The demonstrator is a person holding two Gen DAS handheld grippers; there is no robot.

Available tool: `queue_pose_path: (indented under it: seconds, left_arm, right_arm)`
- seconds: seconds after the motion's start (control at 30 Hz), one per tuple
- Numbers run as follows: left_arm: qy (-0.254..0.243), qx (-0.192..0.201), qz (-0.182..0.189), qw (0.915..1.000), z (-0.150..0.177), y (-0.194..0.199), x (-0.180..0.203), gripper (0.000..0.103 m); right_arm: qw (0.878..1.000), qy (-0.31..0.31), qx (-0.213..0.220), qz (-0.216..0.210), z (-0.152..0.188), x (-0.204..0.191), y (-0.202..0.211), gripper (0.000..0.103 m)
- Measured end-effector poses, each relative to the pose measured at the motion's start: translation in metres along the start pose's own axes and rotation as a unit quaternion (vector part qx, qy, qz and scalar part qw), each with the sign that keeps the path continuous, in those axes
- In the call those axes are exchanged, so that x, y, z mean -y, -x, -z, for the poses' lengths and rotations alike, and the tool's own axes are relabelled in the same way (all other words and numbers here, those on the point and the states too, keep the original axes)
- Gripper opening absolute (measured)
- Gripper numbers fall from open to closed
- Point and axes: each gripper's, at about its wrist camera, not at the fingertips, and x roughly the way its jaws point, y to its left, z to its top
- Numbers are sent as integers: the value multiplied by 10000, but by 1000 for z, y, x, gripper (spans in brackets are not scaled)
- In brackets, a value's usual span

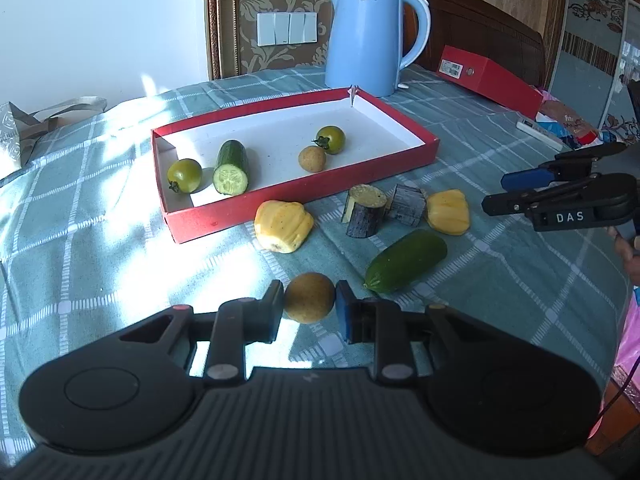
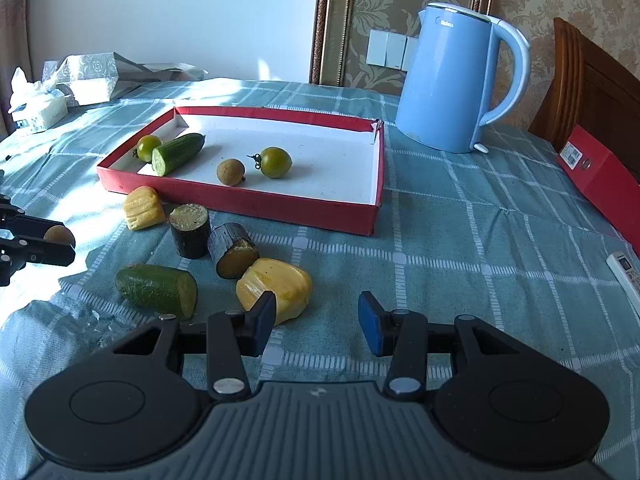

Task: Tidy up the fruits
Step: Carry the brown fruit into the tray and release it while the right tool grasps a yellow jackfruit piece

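Note:
A red tray [image 1: 280, 212] [image 2: 256, 202] with a white floor holds two green tomatoes [image 1: 185, 175] [image 1: 331, 139], a cut cucumber piece [image 1: 231, 167] [image 2: 178, 153] and a brown longan [image 1: 312, 159] [image 2: 231, 172]. My left gripper [image 1: 310, 306] is shut on a second longan [image 1: 309, 297], also in the right wrist view [image 2: 58, 235]. In front of the tray lie two yellow jackfruit pieces [image 1: 283, 226] [image 2: 276, 286], two dark sugarcane stubs [image 1: 366, 210] [image 2: 190, 230] and a cucumber half [image 1: 406, 261] [image 2: 158, 290]. My right gripper [image 2: 316, 320] is open and empty beside a jackfruit piece.
A blue kettle [image 1: 366, 36] [image 2: 456, 80] stands behind the tray. A red box [image 1: 492, 78] and a remote [image 2: 626, 272] lie at the right. Tissue box and bag [image 2: 80, 80] sit far left. A checked green cloth [image 2: 480, 240] covers the table.

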Motion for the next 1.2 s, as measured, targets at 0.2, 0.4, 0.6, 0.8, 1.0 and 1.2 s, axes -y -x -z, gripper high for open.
queue_pose_path:
  seconds: [0.2,0.4,0.6,0.8,1.0,1.2]
  left_arm:
    - [80,-11,-31,10000,3,5,0,25]
    - [211,1,-101,9997,4,10,-1,25]
    - [335,-13,-192,9993,3,10,-2,25]
    - [418,-9,-250,9988,0,10,-2,25]
    - [444,-9,-246,9987,-5,6,-1,25]
    - [661,158,-217,9975,-21,2,-3,25]
  right_arm:
    - [9943,990,-165,-372,-5,-11,-19,46]
    - [9893,1165,-248,-843,-17,-7,-36,68]
    - [9814,1490,-408,-1140,-19,-7,-58,68]
    - [9817,1362,-297,-1294,-18,-3,-60,51]
    - [9862,1206,-93,-1128,-11,-4,-55,50]
    - [9881,1243,196,-883,-12,-6,-42,50]
